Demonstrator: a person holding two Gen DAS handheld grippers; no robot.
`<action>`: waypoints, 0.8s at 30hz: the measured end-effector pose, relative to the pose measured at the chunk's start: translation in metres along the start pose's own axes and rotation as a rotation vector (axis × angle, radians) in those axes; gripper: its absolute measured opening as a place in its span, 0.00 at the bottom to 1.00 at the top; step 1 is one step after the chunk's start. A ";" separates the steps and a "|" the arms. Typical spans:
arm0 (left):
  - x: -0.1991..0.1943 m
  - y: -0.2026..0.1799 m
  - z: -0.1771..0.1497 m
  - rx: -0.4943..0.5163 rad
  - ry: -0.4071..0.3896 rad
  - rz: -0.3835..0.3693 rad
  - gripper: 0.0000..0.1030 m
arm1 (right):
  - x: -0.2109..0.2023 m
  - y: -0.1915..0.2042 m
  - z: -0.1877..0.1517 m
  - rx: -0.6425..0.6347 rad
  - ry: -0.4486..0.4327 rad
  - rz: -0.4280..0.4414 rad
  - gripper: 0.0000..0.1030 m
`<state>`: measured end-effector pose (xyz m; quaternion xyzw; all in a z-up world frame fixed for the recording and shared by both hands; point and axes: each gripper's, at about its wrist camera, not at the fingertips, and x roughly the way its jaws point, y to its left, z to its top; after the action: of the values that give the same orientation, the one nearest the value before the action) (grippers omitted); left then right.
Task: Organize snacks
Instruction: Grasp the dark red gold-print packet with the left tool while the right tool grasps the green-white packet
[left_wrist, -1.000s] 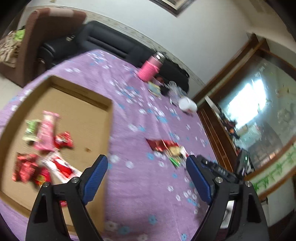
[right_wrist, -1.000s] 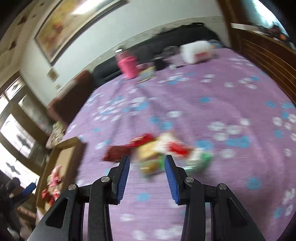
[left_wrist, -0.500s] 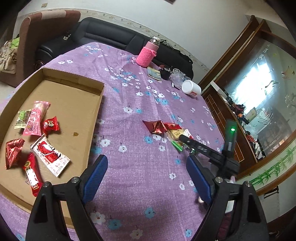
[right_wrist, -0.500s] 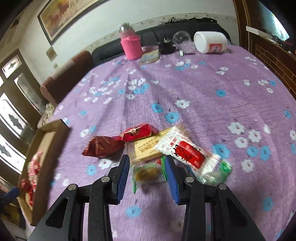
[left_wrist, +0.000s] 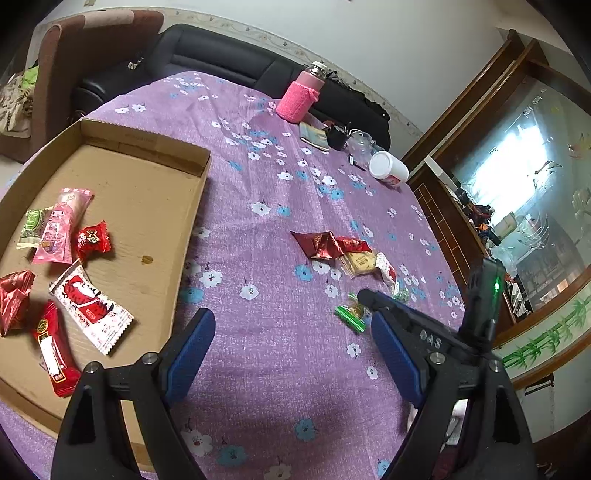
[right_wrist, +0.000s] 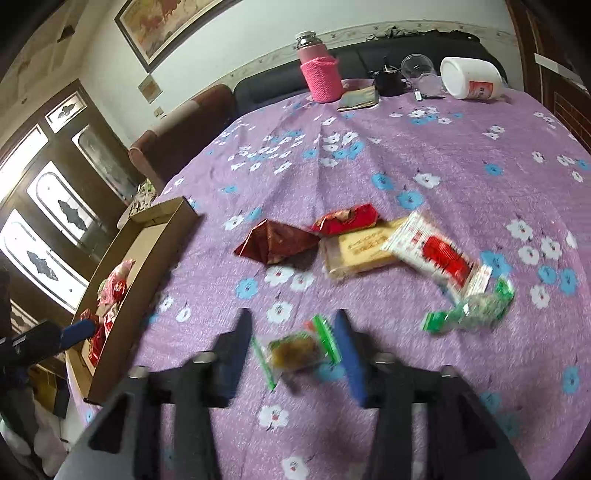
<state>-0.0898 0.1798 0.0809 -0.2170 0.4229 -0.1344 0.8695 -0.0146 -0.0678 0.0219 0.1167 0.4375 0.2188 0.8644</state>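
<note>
A cardboard tray on the left of the purple table holds several snack packets. A loose pile of snacks lies mid-table: dark red foil, red candy, yellow biscuit pack, white-red packet, green packet. A small green-edged clear packet lies between the fingers of my right gripper, which is open around it, low over the cloth. It also shows in the left wrist view. My left gripper is open and empty, above the table beside the tray.
At the far edge stand a pink-sleeved bottle, a notebook, a dark cup, a clear glass and a white tub on its side. A black sofa and wooden cabinet lie beyond.
My right gripper has come down over the pile's near side and now straddles the small green-edged packet. My left gripper has steadied and drawn back a little; it stays open.
</note>
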 end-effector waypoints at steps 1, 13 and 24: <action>0.000 0.000 0.001 -0.002 0.001 -0.001 0.83 | 0.001 0.005 -0.003 -0.011 0.008 -0.004 0.53; 0.051 -0.033 0.050 0.085 0.033 0.034 0.83 | 0.013 0.015 -0.010 -0.045 -0.020 -0.114 0.43; 0.166 -0.053 0.075 0.172 0.187 0.082 0.83 | 0.012 0.006 -0.009 -0.004 -0.015 -0.046 0.42</action>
<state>0.0679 0.0845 0.0354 -0.1108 0.4976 -0.1543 0.8463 -0.0172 -0.0562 0.0106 0.1064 0.4329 0.1988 0.8728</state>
